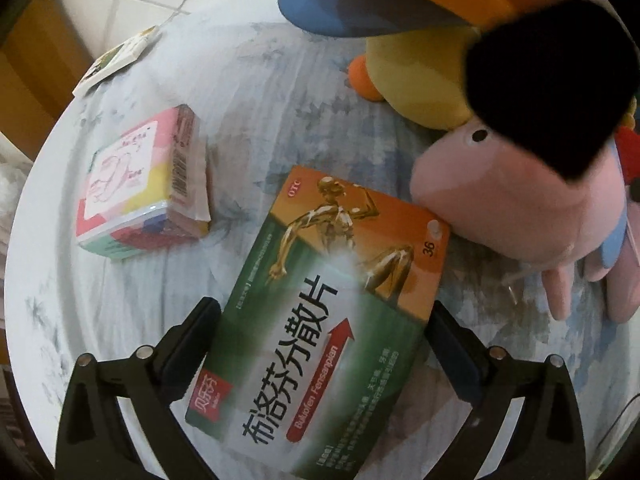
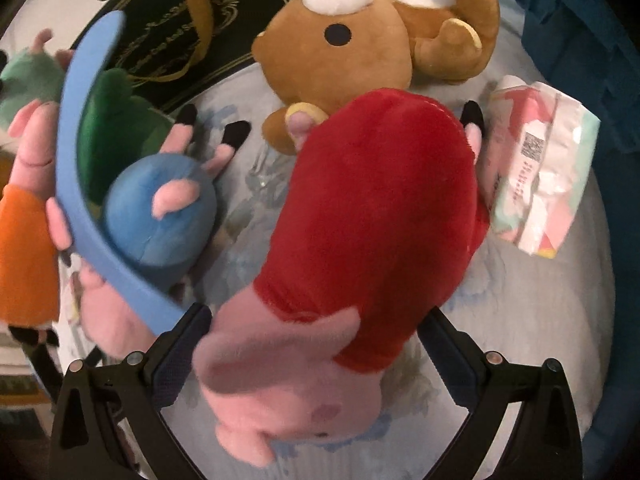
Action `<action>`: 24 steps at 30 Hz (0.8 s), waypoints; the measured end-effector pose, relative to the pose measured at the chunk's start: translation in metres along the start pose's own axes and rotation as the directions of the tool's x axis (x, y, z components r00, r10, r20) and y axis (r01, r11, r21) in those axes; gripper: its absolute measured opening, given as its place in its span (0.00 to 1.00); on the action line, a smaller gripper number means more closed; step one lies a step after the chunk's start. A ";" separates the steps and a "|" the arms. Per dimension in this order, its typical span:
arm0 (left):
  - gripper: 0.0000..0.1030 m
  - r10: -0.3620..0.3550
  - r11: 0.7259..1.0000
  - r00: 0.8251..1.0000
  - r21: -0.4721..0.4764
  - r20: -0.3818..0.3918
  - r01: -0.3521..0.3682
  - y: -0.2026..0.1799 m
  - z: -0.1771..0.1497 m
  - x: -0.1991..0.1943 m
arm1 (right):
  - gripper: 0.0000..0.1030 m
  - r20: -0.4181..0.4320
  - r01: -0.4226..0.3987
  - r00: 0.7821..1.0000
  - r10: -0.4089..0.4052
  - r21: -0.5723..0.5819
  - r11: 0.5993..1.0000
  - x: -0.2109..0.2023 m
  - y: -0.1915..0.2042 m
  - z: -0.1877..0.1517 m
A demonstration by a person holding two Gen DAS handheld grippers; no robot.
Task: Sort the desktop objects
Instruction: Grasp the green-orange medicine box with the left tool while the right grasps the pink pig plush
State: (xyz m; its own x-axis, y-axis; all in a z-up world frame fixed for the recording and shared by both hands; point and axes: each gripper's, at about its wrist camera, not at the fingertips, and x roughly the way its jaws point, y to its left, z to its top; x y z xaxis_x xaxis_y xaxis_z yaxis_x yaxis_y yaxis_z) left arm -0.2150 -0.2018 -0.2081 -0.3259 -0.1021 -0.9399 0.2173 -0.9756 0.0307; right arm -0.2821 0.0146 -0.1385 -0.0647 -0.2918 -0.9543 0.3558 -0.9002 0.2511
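**Both hand-held grippers loaded: medicine box left, red-dressed pig plush right**

We note the left hand-held gripper [image 1: 326,320] clamped on the medicine box [image 1: 320,320], one finger against each long edge. The box sits between the fingers above the round table [image 1: 132,280] with its pale floral cloth. Its long axis runs forward along the fingers, skewed slightly to the right. The orange end marked "36" points away from the camera, toward the pink plush pig [image 1: 516,196] lying just beyond it. The printed face is up. A pack of tissues [image 1: 144,184] lies to the left, apart from the box.

The right hand-held gripper [image 2: 316,332] grips a pig plush in a red dress [image 2: 360,240]. The fingers press the soft body about where the pink head meets the dress. The head points back toward the camera; the dress and black-tipped feet point away, so the long axis again follows the fingers. A brown bear plush [image 2: 352,48], a blue-bodied plush [image 2: 164,220] and a second tissue pack [image 2: 540,168] lie around it.

Risks, in our judgement:
- The box is held by its edges only. It could pivot or slide out if tilted.
- Its far corner is near the pink plush; moving forward could shove it.
- The plush compresses, so the grip may creep and the dangling feet could drag the neighbouring plush toys.
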 end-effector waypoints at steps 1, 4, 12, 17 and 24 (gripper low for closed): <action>0.95 0.000 1.000 1.000 -0.001 0.001 0.000 -0.002 -0.003 -0.002 | 1.00 -0.003 0.009 1.000 -0.009 0.000 1.000 0.003 -0.001 0.001; 0.92 -0.031 0.999 1.000 -0.035 -0.001 0.031 -0.004 -0.011 -0.011 | 1.00 -0.015 -0.007 1.000 0.007 0.014 1.000 0.010 -0.006 0.001; 0.91 -0.039 0.997 0.997 -0.060 0.062 0.042 -0.020 -0.031 -0.053 | 0.80 0.015 -0.022 1.000 0.023 -0.043 0.999 -0.012 -0.003 -0.018; 0.91 -0.049 0.996 0.993 -0.066 0.104 0.056 -0.033 -0.049 -0.082 | 0.78 0.046 -0.017 0.999 0.021 -0.079 0.997 -0.036 -0.006 -0.044; 0.91 -0.076 0.995 0.980 -0.044 0.183 0.086 -0.034 -0.064 -0.118 | 0.78 0.149 0.010 0.989 0.012 -0.146 0.989 -0.087 -0.005 -0.081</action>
State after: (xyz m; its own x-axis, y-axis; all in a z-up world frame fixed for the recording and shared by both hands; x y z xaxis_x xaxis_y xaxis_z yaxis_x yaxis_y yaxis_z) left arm -0.1251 -0.1437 -0.1200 -0.5047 -0.0614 -0.8611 0.2288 -0.9713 -0.0649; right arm -0.2029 0.0707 -0.0700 -0.1985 -0.3477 -0.9164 0.4875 -0.8461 0.2154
